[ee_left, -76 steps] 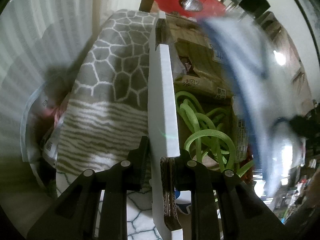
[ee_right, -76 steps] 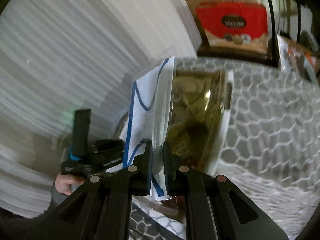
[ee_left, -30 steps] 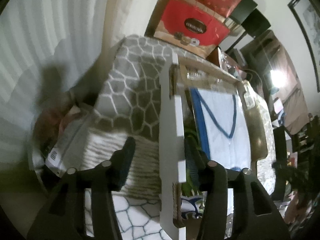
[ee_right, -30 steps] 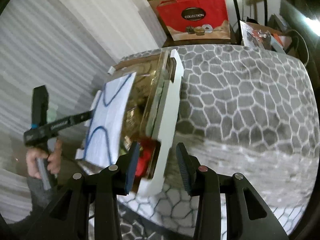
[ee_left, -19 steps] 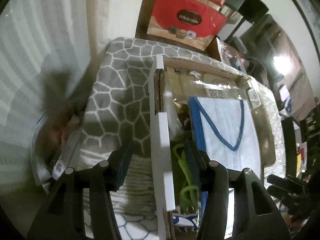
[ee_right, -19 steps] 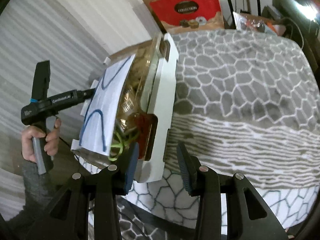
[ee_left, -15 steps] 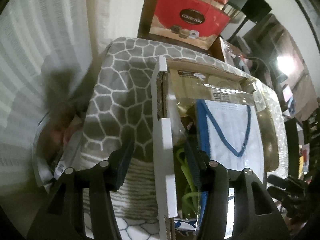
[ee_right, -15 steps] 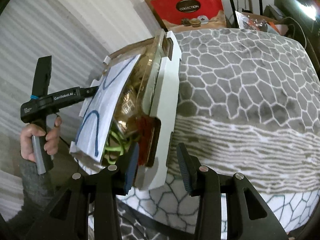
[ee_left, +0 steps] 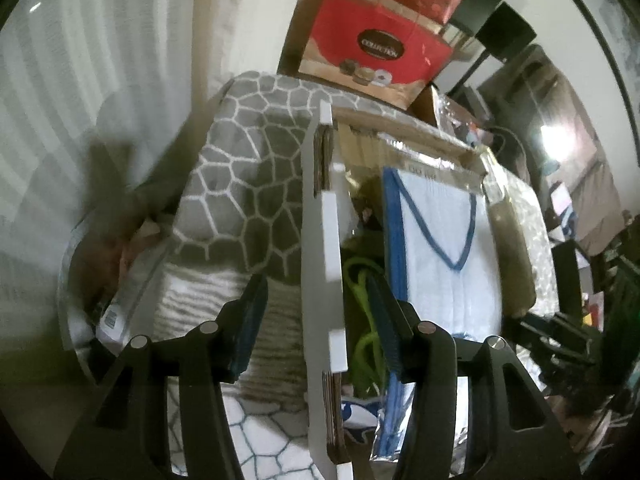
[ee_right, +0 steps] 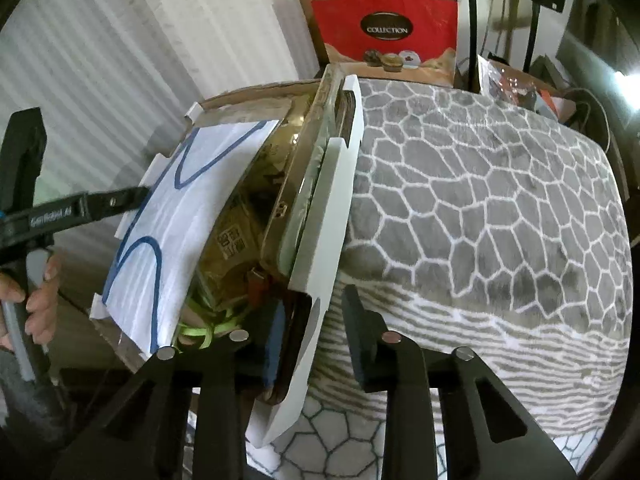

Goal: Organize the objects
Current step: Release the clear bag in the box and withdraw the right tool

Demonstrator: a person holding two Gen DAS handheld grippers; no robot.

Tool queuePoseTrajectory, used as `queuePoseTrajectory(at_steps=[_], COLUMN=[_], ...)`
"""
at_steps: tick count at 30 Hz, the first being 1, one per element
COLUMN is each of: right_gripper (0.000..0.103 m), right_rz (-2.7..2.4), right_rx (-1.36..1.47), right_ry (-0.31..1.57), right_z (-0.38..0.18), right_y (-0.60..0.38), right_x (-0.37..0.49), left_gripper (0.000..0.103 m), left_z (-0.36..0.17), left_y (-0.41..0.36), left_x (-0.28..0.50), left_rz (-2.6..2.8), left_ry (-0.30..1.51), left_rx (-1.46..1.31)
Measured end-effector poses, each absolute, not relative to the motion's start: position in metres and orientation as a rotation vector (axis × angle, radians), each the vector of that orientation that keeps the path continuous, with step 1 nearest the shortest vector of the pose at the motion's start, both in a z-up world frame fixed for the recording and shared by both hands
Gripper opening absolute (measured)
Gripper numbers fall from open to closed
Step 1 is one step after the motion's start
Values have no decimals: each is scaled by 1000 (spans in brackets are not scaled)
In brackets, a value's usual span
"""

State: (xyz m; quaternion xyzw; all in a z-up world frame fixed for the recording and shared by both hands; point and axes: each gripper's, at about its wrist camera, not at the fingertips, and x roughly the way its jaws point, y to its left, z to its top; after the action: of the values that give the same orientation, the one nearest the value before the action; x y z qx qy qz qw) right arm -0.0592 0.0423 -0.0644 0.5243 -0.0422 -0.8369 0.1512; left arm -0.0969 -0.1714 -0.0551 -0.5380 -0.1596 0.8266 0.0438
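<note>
An open cardboard box with white walls (ee_left: 320, 240) stands on a grey honeycomb blanket (ee_left: 248, 184). On top inside lies a bagged white cloth with blue trim (ee_left: 436, 248), over a green cord (ee_left: 360, 280) and gold packets (ee_right: 248, 220). My left gripper (ee_left: 316, 320) is open astride the box's left wall, with gaps on both sides. My right gripper (ee_right: 316, 336) straddles the opposite wall (ee_right: 332, 200); its jaws are closing and the outer pad is still off the wall. The right wrist view shows the left gripper (ee_right: 60, 216) in a hand (ee_right: 36, 300).
A red chocolate box (ee_right: 384, 28) stands behind the blanket-covered surface (ee_right: 480, 200). White slatted blinds (ee_right: 120, 60) fill the left. A clear bin with packets (ee_left: 104, 280) sits low beside the blanket. Cluttered shelves and cables lie at the far right (ee_right: 532, 92).
The right gripper let go of the bagged cloth, which now lies in the box, then sank over the box's wall and narrowed its jaws. The left gripper released the other wall and stays astride it.
</note>
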Motion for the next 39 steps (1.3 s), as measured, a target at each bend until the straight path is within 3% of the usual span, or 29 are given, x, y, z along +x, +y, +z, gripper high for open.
queuePoseTrajectory(at_steps=[2, 3, 4, 5, 14, 20, 27, 30, 32, 37, 39], right_gripper=[22, 19, 19, 18, 16, 11, 12, 18, 48, 51, 51], right_rz=[-2393, -2388, -2395, -2399, -2417, -2419, -2386, -2416, -2494, -2606, -2621], right_rx=[1498, 1496, 1493, 1491, 1459, 1465, 1506, 1479, 1441, 1371, 1366], right_ry=[-125, -126, -116, -103, -37, 25, 42, -20, -48, -235, -282], right_z=[-67, -67, -66, -65, -56, -46, -53, -43, -28, -2, 0], right_y=[41, 39, 38, 37, 41, 70, 106, 116, 126, 148, 150], right_x=[-61, -61, -60, -60, -63, -82, -104, -96, -84, -49, -32], left_gripper=[48, 39, 22, 17, 18, 26, 34, 46, 50, 68, 69], left_z=[-61, -64, -67, -70, -71, -72, -73, -63, -54, -26, -19], left_y=[-169, -167, -166, -164, -157, -136, -100, -104, -113, -148, -158], left_x=[-97, -97, -96, -96, -88, -74, -75, -73, -71, -79, -94], left_rz=[2517, 2511, 2498, 2477, 2506, 2454, 2392, 2401, 2432, 2532, 2547], left_ry=[-487, -488, -493, -500, -584, -765, -698, -649, -628, -615, -593], left_rx=[-1657, -1665, -1673, -1684, -1680, -1634, -1643, -1617, -1591, -1494, -1489])
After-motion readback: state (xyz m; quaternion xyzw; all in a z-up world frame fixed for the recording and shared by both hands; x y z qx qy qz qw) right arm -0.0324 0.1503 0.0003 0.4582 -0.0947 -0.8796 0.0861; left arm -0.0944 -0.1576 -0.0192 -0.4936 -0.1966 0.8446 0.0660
